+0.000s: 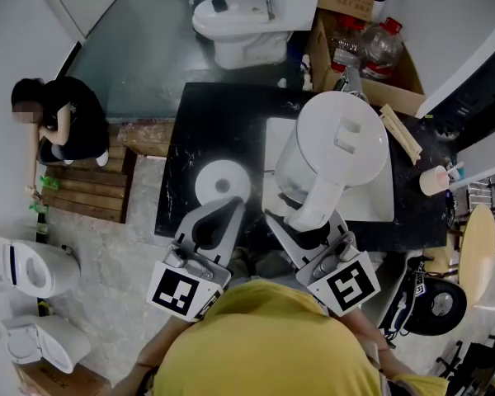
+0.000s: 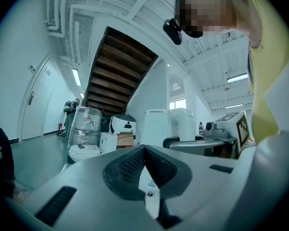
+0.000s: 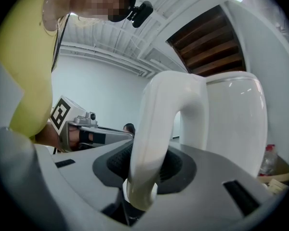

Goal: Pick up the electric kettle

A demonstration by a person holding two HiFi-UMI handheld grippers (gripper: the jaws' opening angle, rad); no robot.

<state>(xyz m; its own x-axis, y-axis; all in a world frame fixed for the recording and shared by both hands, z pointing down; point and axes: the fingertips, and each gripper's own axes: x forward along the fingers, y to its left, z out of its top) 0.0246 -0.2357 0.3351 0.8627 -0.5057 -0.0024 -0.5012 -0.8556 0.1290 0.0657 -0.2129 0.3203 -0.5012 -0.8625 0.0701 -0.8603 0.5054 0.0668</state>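
right gripper (image 3: 148,170) clamped on curved white handle (image 3: 166,105) of white plastic electric kettle (image 1: 334,151) | left gripper (image 2: 144,153) closed, empty | risk: heavy body pivots, handle slips from pads

My work site is a warehouse-type storage hall, not a home. Indicators: uninstalled toilets (image 1: 231,19) standing loose on the bare floor (image 1: 140,48), a wooden pallet (image 1: 87,188), an open cardboard box (image 1: 404,89) of bottles (image 1: 382,46), an exposed staircase underside (image 2: 118,66), ceiling pipes (image 2: 51,8) and strip lights (image 2: 76,77).
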